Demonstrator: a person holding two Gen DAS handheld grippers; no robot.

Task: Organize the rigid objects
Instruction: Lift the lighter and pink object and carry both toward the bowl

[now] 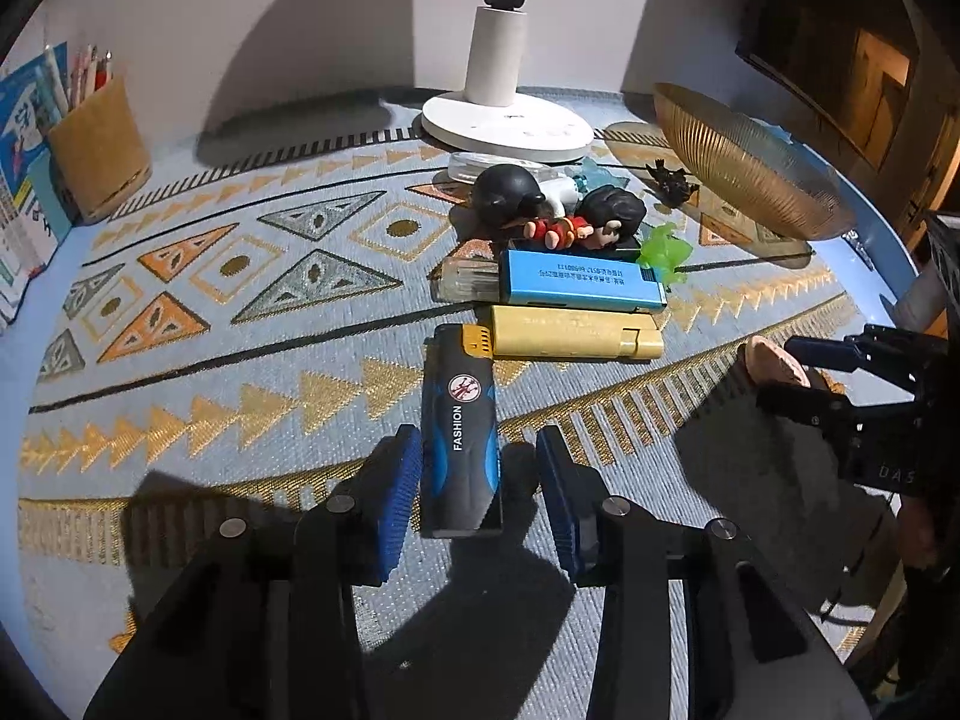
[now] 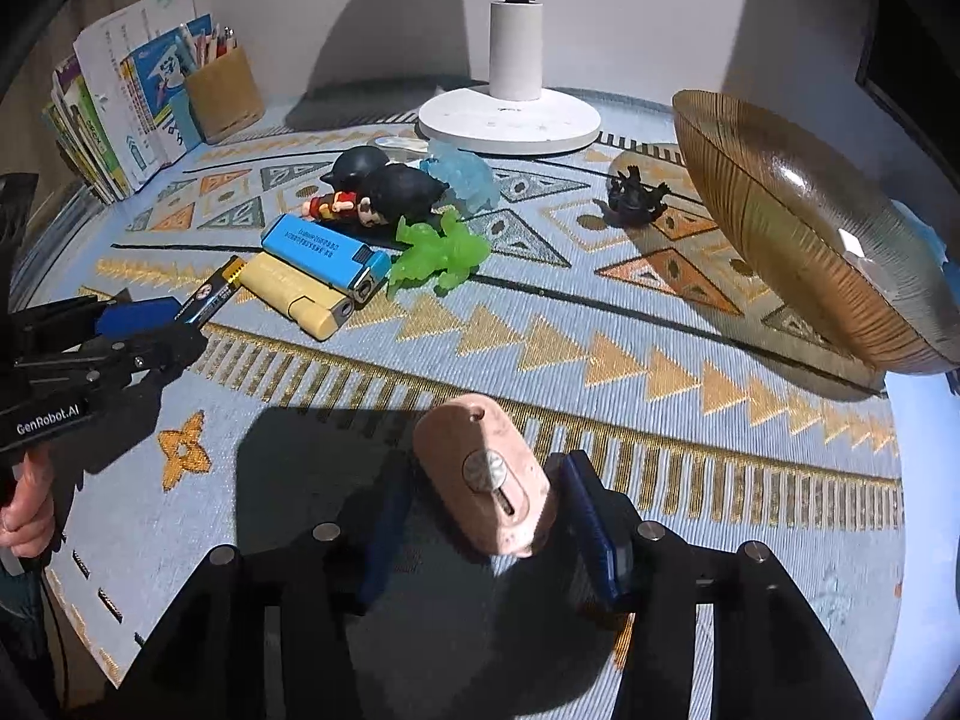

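A black and blue lighter [image 1: 461, 450] marked FASHION lies on the patterned mat [image 1: 240, 396] between the pads of my left gripper [image 1: 478, 450]; a gap shows at the right pad, so the gripper is open. Just beyond lie a yellow lighter [image 1: 570, 333] and a blue lighter [image 1: 582, 285], side by side. My right gripper [image 2: 485, 468] stands open around a pink oval cutter [image 2: 480, 474] with a metal screw, and its pads are not pressing on it. The right wrist view shows the left gripper [image 2: 150, 324] at the left edge with the black lighter [image 2: 207, 300] at its tip.
Two dark-haired figurines [image 2: 372, 195], a green toy [image 2: 441, 255], a pale blue toy [image 2: 462, 174] and a small black figure [image 2: 633, 195] lie behind the lighters. A golden ribbed bowl [image 2: 804, 222] tilts at right. A white lamp base [image 2: 510, 120], pencil holder [image 2: 225, 96] and books [image 2: 114, 120] line the back.
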